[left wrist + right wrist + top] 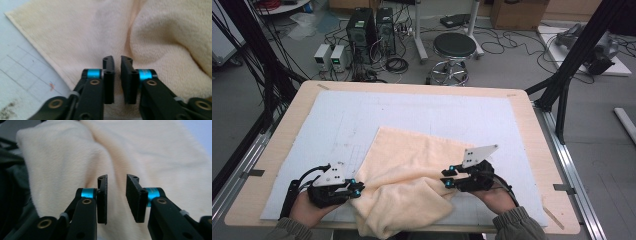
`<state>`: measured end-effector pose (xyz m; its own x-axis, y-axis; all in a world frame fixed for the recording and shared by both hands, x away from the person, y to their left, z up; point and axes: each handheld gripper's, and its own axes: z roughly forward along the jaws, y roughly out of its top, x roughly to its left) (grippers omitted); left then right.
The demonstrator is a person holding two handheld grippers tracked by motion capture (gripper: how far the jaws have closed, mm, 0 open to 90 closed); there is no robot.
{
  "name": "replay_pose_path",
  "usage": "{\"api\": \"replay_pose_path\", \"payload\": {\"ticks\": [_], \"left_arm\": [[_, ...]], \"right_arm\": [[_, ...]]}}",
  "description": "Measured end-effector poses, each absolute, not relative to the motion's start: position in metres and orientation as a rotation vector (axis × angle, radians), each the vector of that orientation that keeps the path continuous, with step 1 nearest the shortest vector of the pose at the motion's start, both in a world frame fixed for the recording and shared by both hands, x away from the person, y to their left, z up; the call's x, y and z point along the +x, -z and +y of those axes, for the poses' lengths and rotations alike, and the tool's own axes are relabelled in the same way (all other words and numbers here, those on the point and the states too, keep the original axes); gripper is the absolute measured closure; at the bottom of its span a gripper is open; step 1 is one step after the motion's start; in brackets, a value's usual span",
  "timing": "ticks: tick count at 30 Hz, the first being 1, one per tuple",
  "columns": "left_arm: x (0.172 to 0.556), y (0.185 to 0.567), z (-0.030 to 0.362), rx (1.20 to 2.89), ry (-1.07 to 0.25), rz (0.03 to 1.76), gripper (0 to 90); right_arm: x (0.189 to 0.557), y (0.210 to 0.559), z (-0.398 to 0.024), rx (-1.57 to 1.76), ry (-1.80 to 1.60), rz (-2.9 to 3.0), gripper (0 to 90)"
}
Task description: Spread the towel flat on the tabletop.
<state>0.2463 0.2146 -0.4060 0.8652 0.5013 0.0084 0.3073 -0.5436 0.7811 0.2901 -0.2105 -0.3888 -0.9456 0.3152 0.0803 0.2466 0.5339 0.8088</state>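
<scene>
A cream towel [407, 160] lies on the white mat [422, 107], its near part bunched into a thick fold that hangs over the table's front edge. My left gripper [357, 189] rests at the towel's left side; in the left gripper view its jaws [118, 60] stand a narrow gap apart over the towel [162, 37], with nothing seen between them. My right gripper [446, 177] sits at the fold's right side. Its jaws [117, 178] are wider apart, open just above the towel [150, 152].
The mat covers most of the wooden table [277, 135]. Bare mat stretches behind the towel and to its left. Beyond the table stand a black stool [454, 47], computer towers [362, 30] and cables on the floor. Black frame posts flank the table.
</scene>
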Motion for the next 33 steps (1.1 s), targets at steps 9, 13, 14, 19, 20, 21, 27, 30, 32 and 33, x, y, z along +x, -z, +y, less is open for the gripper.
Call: {"api": "replay_pose_path", "payload": {"ticks": [9, 13, 14, 19, 20, 21, 27, 30, 32, 33], "left_arm": [[0.285, 0.425, 0.193, 2.234, -0.196, 0.579, 56.9], [0.287, 0.43, 0.189, 2.27, -0.164, 0.575, 79.3], [0.286, 0.43, 0.189, 2.264, -0.172, 0.581, 81.2], [0.271, 0.42, 0.201, 2.25, -0.22, 0.591, 83.6], [0.265, 0.418, 0.205, 2.237, -0.222, 0.591, 83.7], [0.261, 0.416, 0.209, 2.237, -0.225, 0.593, 83.8], [0.23, 0.409, 0.217, 2.201, -0.18, 0.583, 83.9], [0.22, 0.406, 0.217, 2.196, -0.16, 0.56, 83.7], [0.219, 0.402, 0.217, 2.18, -0.161, 0.554, 80.4], [0.22, 0.4, 0.217, 2.163, -0.17, 0.558, 76.3]], "right_arm": [[0.306, 0.42, -0.206, 0.537, -1.257, 2.777, 54.6], [0.314, 0.425, -0.199, 0.522, -1.228, 2.797, 77.6], [0.316, 0.425, -0.197, 0.529, -1.234, 2.796, 79.3], [0.321, 0.416, -0.189, 0.522, -1.306, 2.757, 81.4], [0.32, 0.414, -0.188, 0.515, -1.311, 2.761, 81.4], [0.317, 0.412, -0.187, 0.502, -1.318, 2.769, 81.4], [0.293, 0.406, -0.185, 0.429, -1.319, 2.825, 81.4], [0.281, 0.404, -0.187, 0.403, -1.348, 2.841, 79.4], [0.274, 0.401, -0.191, 0.423, -1.376, 2.852, 70.8], [0.273, 0.398, -0.194, 0.419, -1.394, 2.839, 67.6]]}}
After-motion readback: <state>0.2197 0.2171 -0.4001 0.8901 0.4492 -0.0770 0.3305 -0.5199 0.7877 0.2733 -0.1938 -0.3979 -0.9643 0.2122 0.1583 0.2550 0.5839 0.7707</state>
